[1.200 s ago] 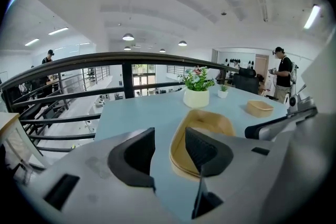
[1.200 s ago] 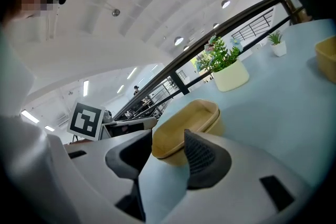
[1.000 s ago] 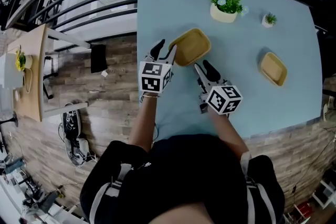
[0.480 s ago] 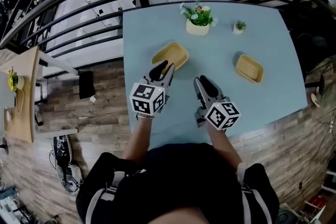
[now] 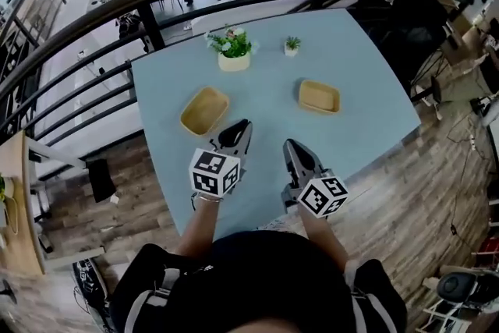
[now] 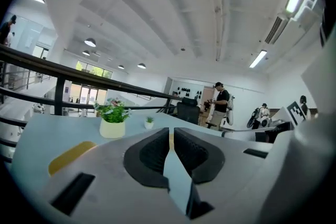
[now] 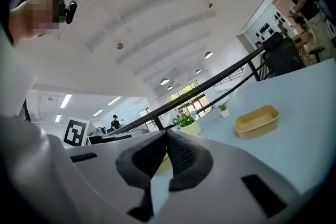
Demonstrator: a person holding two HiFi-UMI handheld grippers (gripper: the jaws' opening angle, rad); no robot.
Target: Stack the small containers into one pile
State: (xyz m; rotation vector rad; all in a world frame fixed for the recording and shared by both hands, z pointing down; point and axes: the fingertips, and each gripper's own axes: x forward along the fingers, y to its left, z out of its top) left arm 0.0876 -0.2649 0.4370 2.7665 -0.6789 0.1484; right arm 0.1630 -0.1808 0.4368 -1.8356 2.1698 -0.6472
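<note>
Two shallow yellow containers lie apart on the light blue table (image 5: 366,101): one to the left (image 5: 204,110) (image 6: 71,156), one to the right (image 5: 319,96) (image 7: 256,121). My left gripper (image 5: 242,126) (image 6: 171,134) hovers just short of the left container, pointing nearly level. Its jaws have just been closing and now meet with nothing between them. Beside it, my right gripper (image 5: 289,146) (image 7: 167,135) is also shut and empty, well short of the right container. Neither gripper touches a container.
A potted flowering plant (image 5: 232,51) (image 6: 113,120) and a tiny potted plant (image 5: 291,44) (image 7: 224,109) stand at the table's far side. A dark railing (image 5: 148,27) runs behind the table. People stand far off in the room.
Both grippers have drawn back from the left container towards the person and risen. The left jaws, open at the container's edge before, have closed. The containers have not moved.
</note>
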